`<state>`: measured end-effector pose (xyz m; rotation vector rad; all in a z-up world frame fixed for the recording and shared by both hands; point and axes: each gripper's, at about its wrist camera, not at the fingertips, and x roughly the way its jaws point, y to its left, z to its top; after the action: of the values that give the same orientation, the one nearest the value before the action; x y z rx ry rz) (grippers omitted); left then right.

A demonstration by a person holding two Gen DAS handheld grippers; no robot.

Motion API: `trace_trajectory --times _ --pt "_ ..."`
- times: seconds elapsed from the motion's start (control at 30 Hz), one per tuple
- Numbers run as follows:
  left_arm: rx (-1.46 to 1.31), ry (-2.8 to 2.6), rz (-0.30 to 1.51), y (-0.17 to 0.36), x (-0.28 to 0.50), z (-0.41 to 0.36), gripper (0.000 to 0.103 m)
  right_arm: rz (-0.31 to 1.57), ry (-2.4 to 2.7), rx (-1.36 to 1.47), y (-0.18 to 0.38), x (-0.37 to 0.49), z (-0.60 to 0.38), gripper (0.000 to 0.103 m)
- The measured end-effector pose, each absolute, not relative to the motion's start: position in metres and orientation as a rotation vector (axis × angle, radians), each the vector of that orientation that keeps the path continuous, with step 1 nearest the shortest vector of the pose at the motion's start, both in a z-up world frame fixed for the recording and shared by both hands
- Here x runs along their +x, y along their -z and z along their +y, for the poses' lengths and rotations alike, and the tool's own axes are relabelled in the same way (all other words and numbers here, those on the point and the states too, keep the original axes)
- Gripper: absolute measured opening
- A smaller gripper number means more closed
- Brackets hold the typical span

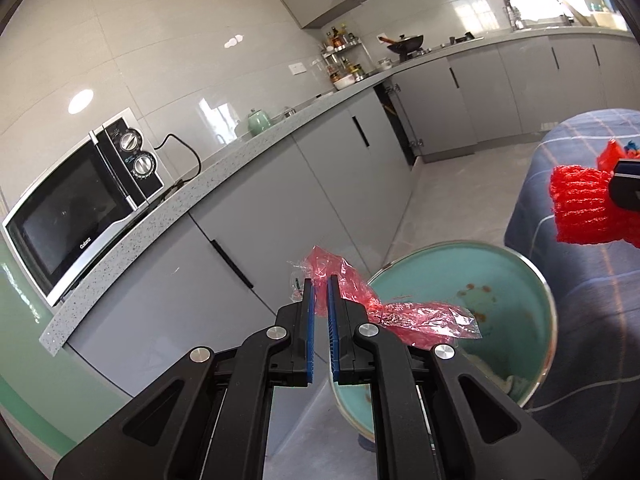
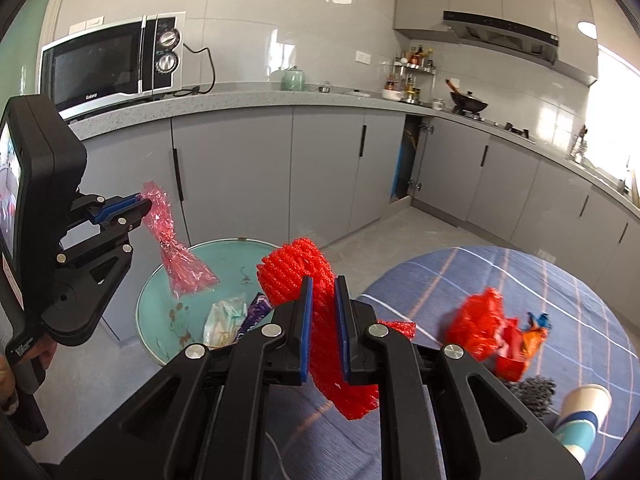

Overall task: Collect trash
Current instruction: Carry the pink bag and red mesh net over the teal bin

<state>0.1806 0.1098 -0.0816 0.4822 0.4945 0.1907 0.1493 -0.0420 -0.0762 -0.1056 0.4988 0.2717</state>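
Above the teal bin, a crumpled pink plastic wrapper is pinched between the blue pads of the left hand-held gripper; the loose end of the wrapper hangs down over the bin's rim. From the left wrist view, the same wrapper is seen trailing right from the nearly closed jaws of the left hand-held gripper, over the bin's stained inner wall.

A red foam fruit net is gripped by the right hand-held gripper; it is squeezed between the jaws, bulging above them and drooping below. It is held beside the bin, near its right edge, at the margin of a table covered in blue checked cloth. From the left wrist view, the net is seen at the far right, in front of the cloth.

Inside the bin, a pale packet and a purple wrapper are noted. On the cloth, more red and orange wrappers are left, with a paper cup lying near the lower right. Behind, on the grey counter, a microwave and a green kettle are seen.
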Motion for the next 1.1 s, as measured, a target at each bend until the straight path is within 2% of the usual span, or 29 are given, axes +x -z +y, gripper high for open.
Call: trace_trajectory --times 0.93,1.03,1.1 --pt "0.49 -0.224 0.545 0.107 0.202 0.128 0.008 0.544 -0.337 -0.151 0.098 0.185 0.004 0.013" --pt "0.488 -0.221 0.552 0.108 0.203 0.129 0.009 0.553 -0.35 -0.15 0.101 0.189 0.006 0.014" --pt "0.488 -0.221 0.556 0.109 0.204 0.129 0.014 0.557 -0.36 -0.144 0.103 0.19 0.007 0.016"
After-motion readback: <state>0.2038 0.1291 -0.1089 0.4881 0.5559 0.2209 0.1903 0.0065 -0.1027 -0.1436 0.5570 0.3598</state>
